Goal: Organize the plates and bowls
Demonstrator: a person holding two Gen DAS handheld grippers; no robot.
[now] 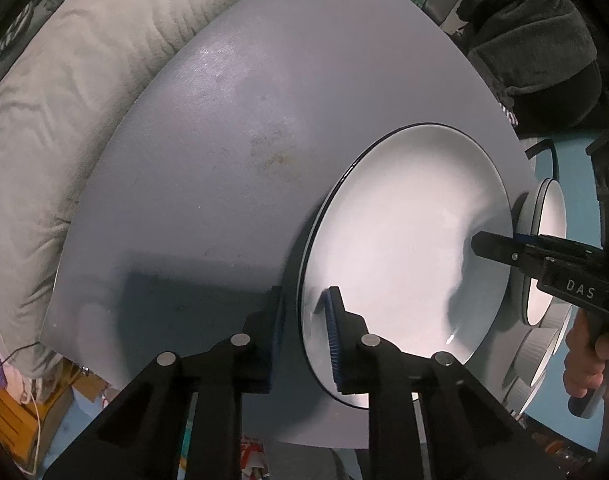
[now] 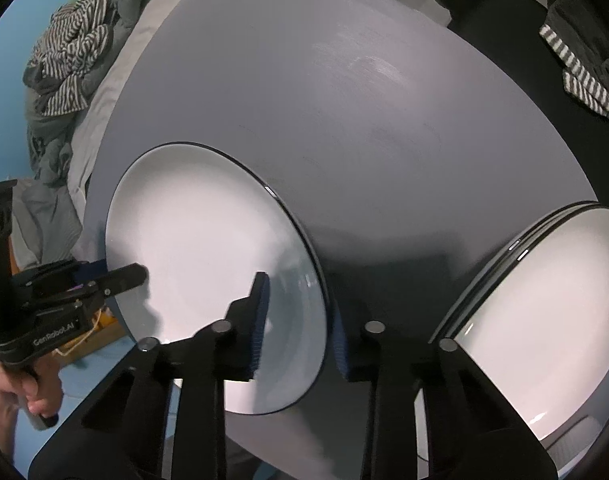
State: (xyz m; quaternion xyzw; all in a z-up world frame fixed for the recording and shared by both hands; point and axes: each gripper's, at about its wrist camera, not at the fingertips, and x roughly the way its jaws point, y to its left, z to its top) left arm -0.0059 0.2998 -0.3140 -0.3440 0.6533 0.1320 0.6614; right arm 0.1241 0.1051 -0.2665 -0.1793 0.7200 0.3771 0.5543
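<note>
Far half of the grey desk (image 2: pixel 344 92) bare, free to pass; white plate (image 2: pixel 208 264) fills the near middle, a gripper at each of its side rims; stacked plates (image 2: pixel 544 320) block the right; bedding (image 1: pixel 64 100) bounds the left edge.

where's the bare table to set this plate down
Free: the wide grey table stretch beyond the held plate, toward the far edge by the bedding. Crowded: the near right side, where stacked plates and ribbed bowls sit.
</note>
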